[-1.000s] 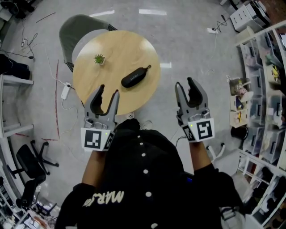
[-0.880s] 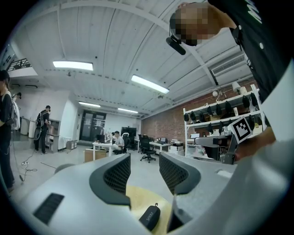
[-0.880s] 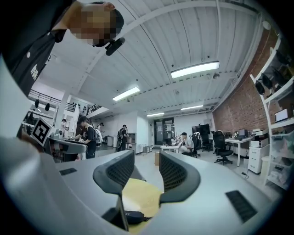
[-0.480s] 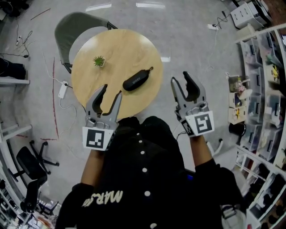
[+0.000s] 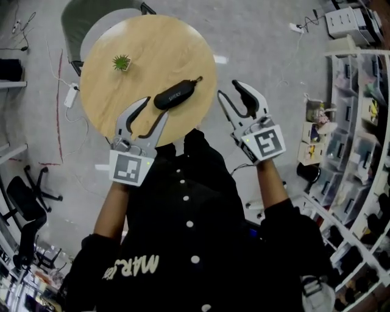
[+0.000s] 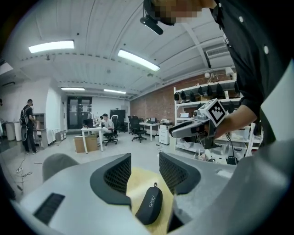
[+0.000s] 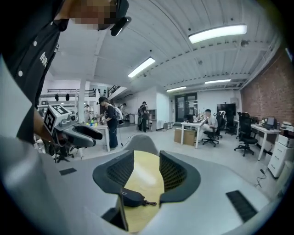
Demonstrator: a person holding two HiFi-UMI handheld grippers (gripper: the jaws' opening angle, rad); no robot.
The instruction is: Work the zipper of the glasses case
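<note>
A black zipped glasses case with white lettering lies on the round wooden table, its zipper pull pointing to the right. My left gripper hangs open over the table's near edge, just short of the case, which shows between its jaws as the glasses case. My right gripper is open too, held beside the table's right edge with nothing in it. The case and its pull lie low between the right jaws, some way off.
A small potted plant stands on the table's far left. A grey chair is tucked behind the table. Shelves with bins line the right side. An office chair base sits left. Cables and a power strip lie on the floor.
Both grippers have moved forward toward the table and the case. The left now reaches over the table's near edge, and the right has come up beside its right edge.
</note>
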